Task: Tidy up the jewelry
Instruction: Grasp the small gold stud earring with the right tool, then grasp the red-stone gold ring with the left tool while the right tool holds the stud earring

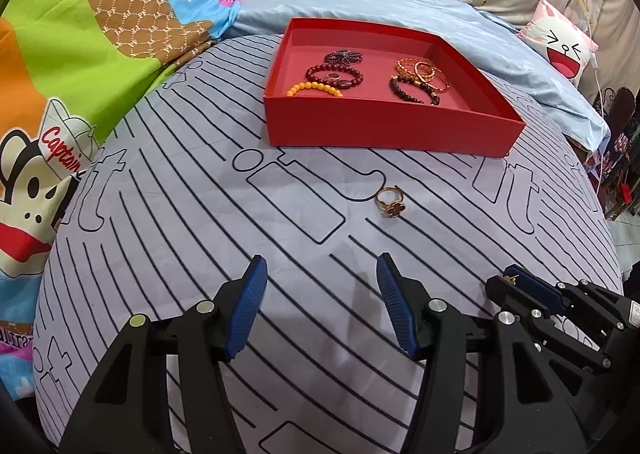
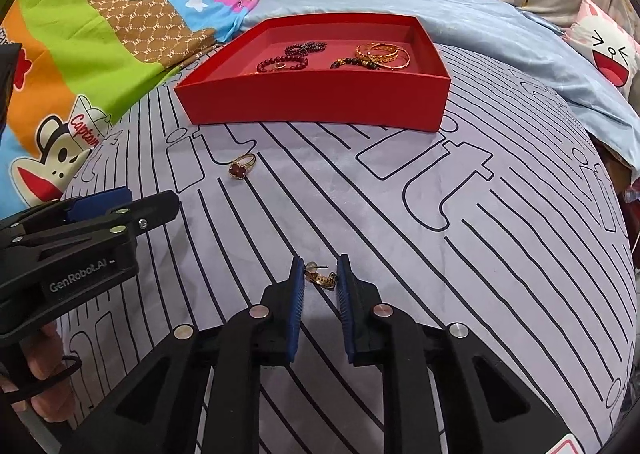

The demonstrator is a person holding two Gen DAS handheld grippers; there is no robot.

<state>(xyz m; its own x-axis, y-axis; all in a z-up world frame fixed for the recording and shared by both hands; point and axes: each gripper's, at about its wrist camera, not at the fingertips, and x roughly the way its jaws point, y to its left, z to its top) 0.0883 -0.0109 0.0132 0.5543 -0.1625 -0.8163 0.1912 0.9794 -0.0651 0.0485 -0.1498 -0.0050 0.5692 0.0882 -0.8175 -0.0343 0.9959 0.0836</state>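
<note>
A small gold earring (image 2: 320,278) lies on the striped sheet (image 2: 460,254) at lower centre of the right wrist view, between the narrowed jaws of the right gripper (image 2: 320,274), whose pads look to touch it on both sides. A gold ring (image 1: 390,201) with a dark red flower sits mid-frame, just before the red tray (image 1: 392,126) of bracelets (image 1: 334,74). The left gripper (image 1: 322,280) hangs spread over bare sheet.

"GenRobot.AI" on left gripper (image 2: 122,204); "Captain" on blanket (image 2: 86,131)
</note>
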